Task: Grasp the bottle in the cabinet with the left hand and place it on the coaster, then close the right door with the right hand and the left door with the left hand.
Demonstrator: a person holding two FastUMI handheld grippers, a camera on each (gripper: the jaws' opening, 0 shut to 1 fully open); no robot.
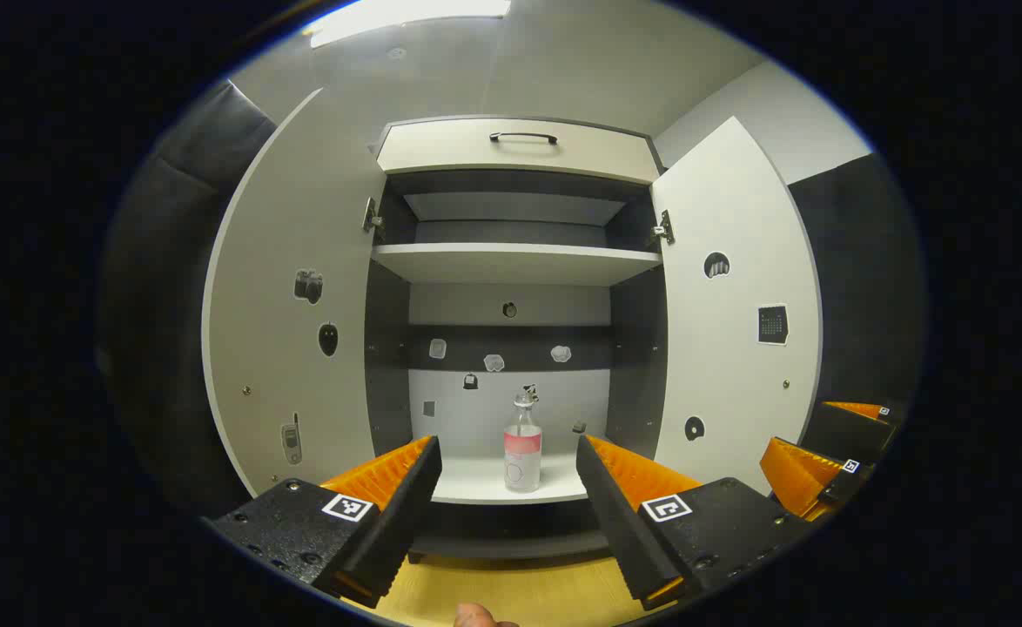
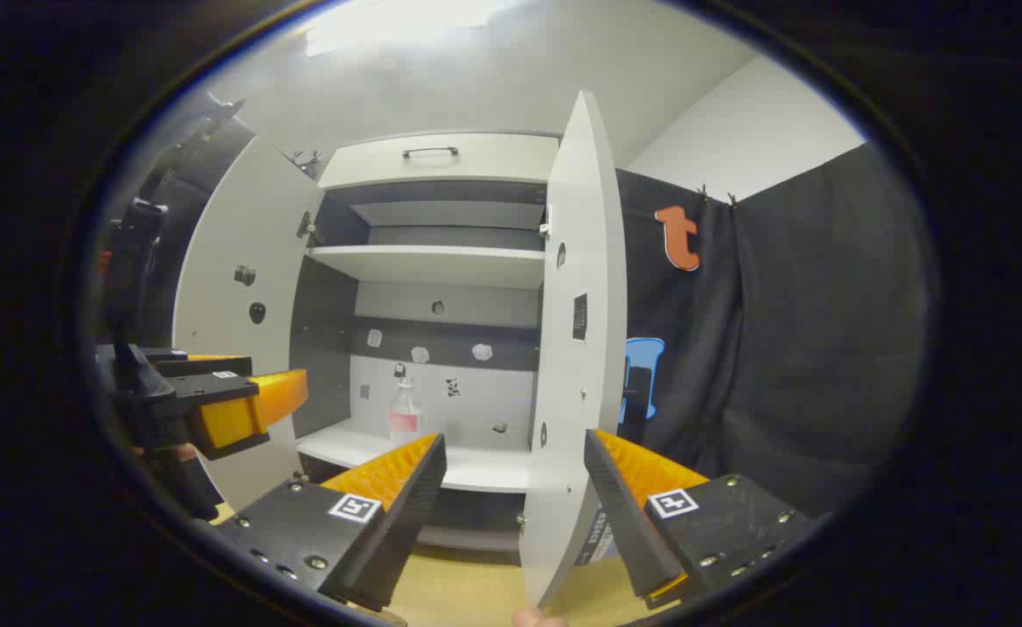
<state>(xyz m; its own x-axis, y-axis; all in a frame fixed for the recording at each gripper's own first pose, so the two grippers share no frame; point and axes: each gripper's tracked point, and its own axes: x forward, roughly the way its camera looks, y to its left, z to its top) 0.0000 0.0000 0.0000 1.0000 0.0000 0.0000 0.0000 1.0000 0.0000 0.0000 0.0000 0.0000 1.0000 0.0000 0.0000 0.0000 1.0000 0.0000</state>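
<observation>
left gripper view: left gripper (image 1: 508, 466) jaws wide open, empty, lined up on bottle (image 1: 522, 444) on the cabinet shelf (image 1: 476, 483); first step, reach in next. right gripper (image 2: 515, 470) open, empty.

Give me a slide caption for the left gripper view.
Open left gripper faces a bottle standing on the lower shelf of an open cabinet.

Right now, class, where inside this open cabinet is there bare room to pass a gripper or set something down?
The lower shelf is bare on both sides of the bottle, out to the side walls. The upper shelf looks bare. The left gripper, open, faces the bottle with free space between. It is tighter by the right door, whose edge stands between the right gripper's fingers.
</observation>
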